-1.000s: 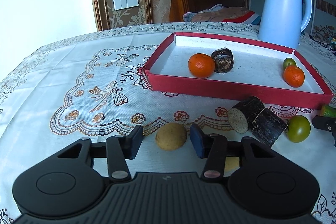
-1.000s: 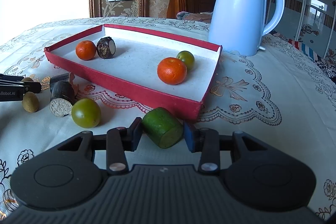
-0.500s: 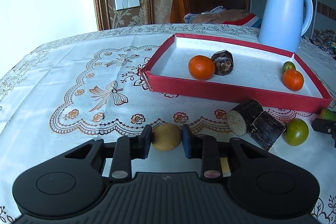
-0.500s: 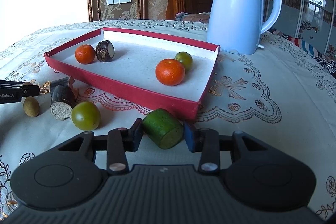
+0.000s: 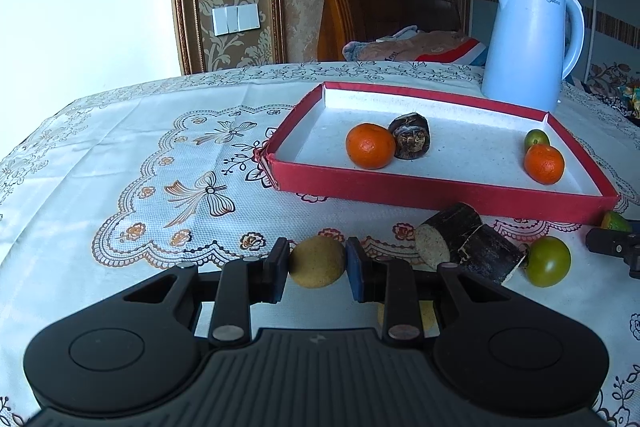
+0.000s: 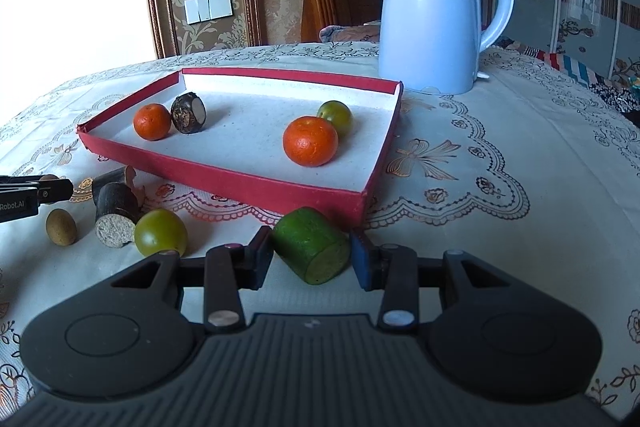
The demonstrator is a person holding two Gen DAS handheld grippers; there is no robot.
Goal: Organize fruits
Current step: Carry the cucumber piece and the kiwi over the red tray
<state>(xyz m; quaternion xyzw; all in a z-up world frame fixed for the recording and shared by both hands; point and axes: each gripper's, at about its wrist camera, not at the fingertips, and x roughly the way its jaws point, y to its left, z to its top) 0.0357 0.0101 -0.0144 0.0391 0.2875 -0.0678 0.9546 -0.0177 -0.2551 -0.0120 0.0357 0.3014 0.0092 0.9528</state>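
My left gripper is shut on a small brown fruit, lifted slightly off the tablecloth. My right gripper is shut on a green cut chunk just in front of the red tray's near wall. The tray holds two oranges, a dark cut piece and a small green fruit. On the cloth lie two dark cane pieces, a green round fruit and another brown fruit.
A pale blue kettle stands behind the tray at the right. The lace tablecloth spreads out left of the tray. A wooden chair back stands beyond the table's far edge.
My left gripper closed on the brown fruit and lifted it a little. My right gripper closed on the green chunk and holds it in place.
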